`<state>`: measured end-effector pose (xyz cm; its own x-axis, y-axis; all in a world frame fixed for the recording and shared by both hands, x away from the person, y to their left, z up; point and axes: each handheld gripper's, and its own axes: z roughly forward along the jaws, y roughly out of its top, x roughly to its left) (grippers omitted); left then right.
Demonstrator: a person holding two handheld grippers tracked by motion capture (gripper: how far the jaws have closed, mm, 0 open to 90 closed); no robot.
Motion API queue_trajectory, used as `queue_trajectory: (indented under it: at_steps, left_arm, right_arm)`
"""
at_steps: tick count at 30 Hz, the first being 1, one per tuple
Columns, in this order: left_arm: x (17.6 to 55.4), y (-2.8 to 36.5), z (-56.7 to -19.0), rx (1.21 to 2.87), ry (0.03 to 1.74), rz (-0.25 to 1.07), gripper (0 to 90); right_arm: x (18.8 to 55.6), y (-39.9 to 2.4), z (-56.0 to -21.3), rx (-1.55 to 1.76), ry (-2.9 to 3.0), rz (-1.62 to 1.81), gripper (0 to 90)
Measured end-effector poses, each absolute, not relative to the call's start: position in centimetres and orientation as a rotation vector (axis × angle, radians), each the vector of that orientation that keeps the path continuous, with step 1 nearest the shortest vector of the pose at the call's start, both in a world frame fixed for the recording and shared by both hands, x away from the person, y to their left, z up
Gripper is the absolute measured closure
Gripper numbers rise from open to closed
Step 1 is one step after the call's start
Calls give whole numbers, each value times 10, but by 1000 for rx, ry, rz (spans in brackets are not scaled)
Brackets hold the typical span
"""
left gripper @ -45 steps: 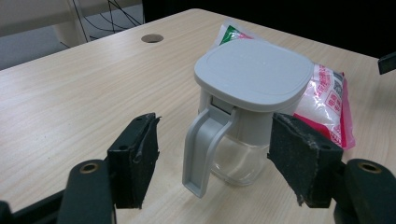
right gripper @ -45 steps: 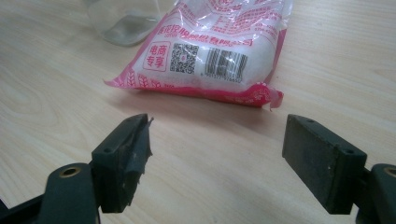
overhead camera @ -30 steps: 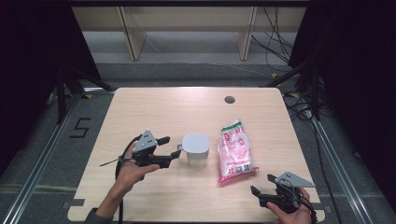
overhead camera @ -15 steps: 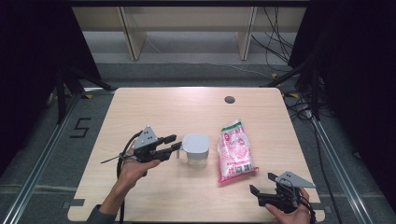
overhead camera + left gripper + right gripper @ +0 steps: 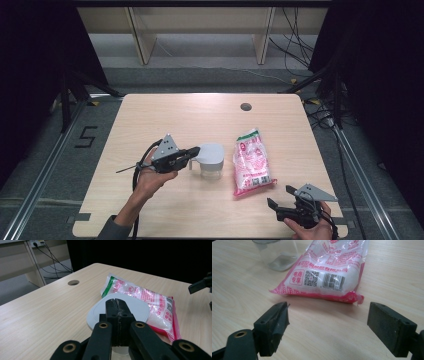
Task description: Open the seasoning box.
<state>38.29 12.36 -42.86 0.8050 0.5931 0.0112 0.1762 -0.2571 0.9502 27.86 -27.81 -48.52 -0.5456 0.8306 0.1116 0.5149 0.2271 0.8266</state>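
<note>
My left tongs [image 5: 117, 305] have just been closing and now sit pressed together with nothing between them, their tips over the jar's white lid [image 5: 135, 305], which hides the jar body. The jar [image 5: 211, 161] stands mid-counter [image 5: 165, 115], just beside the bag [image 5: 252, 162]. My right tongs [image 5: 327, 322] gape wide before the bag's barcode; its red print is too small to read.

Counter [image 5: 165, 120] was pale wood-grain laminate, smooth, with a matt sheen. The jar [image 5: 277, 255] looked like clear plastic or glass under a matt white plastic lid [image 5: 135, 306]; the bag [image 5: 329, 270] was glossy, crinkled plastic film. Left hand-held gripper [image 5: 117, 305] had matt black jaws, scuffed pads and brass-coloured rivets.
</note>
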Motion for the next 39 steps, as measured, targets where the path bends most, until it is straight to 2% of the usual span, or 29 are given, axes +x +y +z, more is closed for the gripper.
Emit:
queue_trajectory:
  at_steps: [39]
  left_arm:
    - [390,127,-443,1830,637,427,892]
  right_arm:
    - [276,-275,-485,1268,2164,1243,199]
